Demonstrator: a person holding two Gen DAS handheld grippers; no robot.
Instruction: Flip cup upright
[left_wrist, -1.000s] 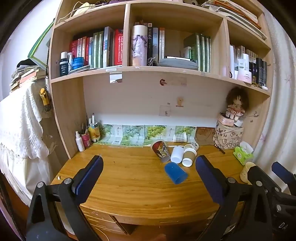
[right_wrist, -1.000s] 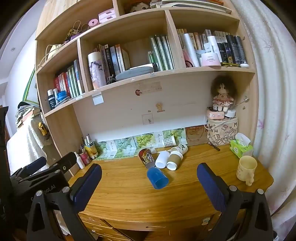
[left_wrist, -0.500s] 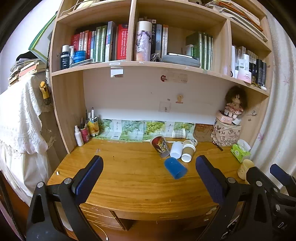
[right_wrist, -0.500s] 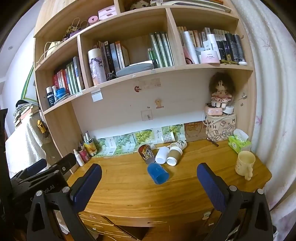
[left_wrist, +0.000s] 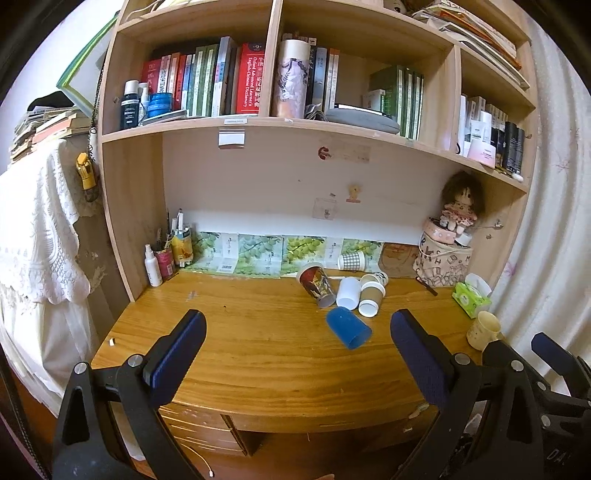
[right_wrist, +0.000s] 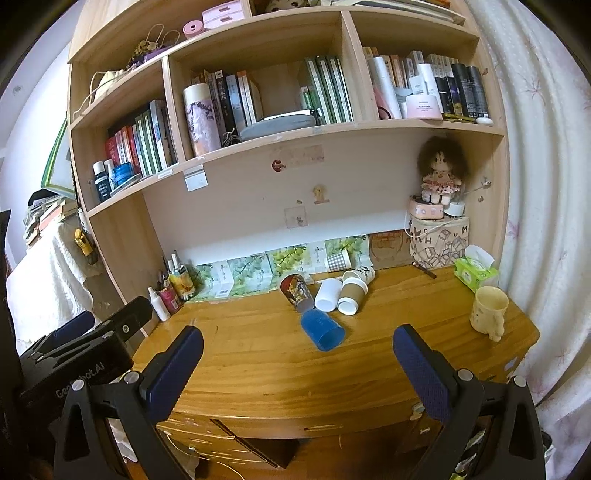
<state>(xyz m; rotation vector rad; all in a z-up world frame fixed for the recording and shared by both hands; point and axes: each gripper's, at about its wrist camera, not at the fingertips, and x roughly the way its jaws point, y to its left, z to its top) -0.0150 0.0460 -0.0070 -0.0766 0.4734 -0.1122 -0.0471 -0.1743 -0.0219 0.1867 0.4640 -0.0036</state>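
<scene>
On the desk (left_wrist: 258, 354), one cup (left_wrist: 348, 328) lies before four tipped cups (left_wrist: 341, 290), mug (left_wrist: 483, 329) far right.

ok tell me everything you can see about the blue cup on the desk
The blue cup is a plain, smooth tumbler that looks like plastic, with no handle or print. It lies on its side on the wooden desk, open mouth facing the near edge and slightly right, base pointing back toward the cluster of tipped paper cups. Whether it touches the nearest one is unclear. Neither claw is on it; both are open and well short of it.
</scene>
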